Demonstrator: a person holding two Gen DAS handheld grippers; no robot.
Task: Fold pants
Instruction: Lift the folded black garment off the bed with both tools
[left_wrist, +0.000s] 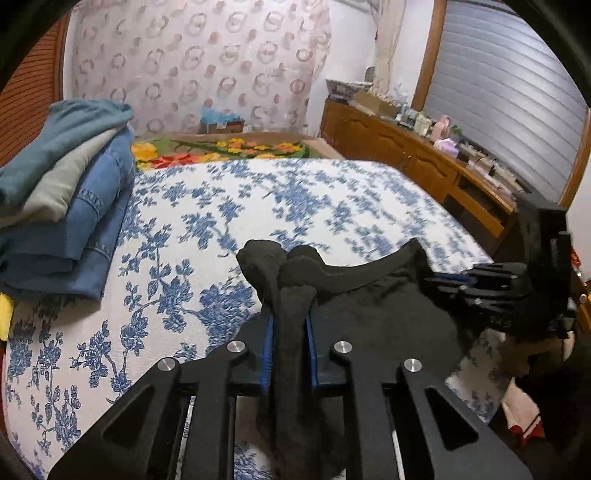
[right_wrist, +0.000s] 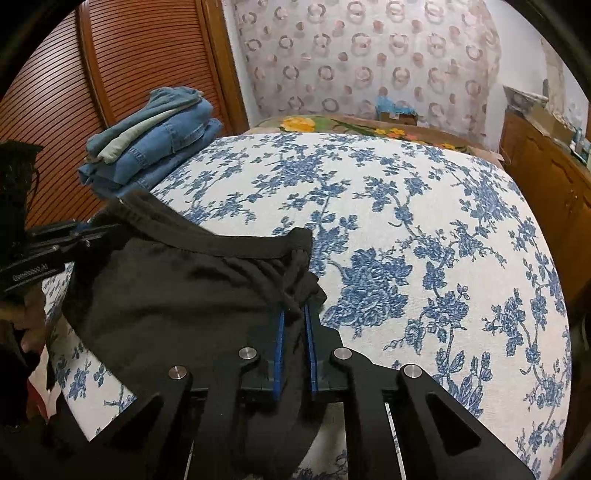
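Left wrist view: the left gripper (left_wrist: 291, 314) is closed on a bunched edge of the black pants (left_wrist: 369, 306), which hang over the near side of the bed cover (left_wrist: 229, 206). A stack of folded clothes (left_wrist: 70, 192) lies at far left.

Right wrist view: the right gripper (right_wrist: 295, 321) pinches the waistband with its drawstring (right_wrist: 291, 275).

Black pants (right_wrist: 166, 295) lie on a white bed (right_wrist: 424, 240) cover with blue flowers; blue denim and teal folded clothes (left_wrist: 70, 192) sit at its left edge.
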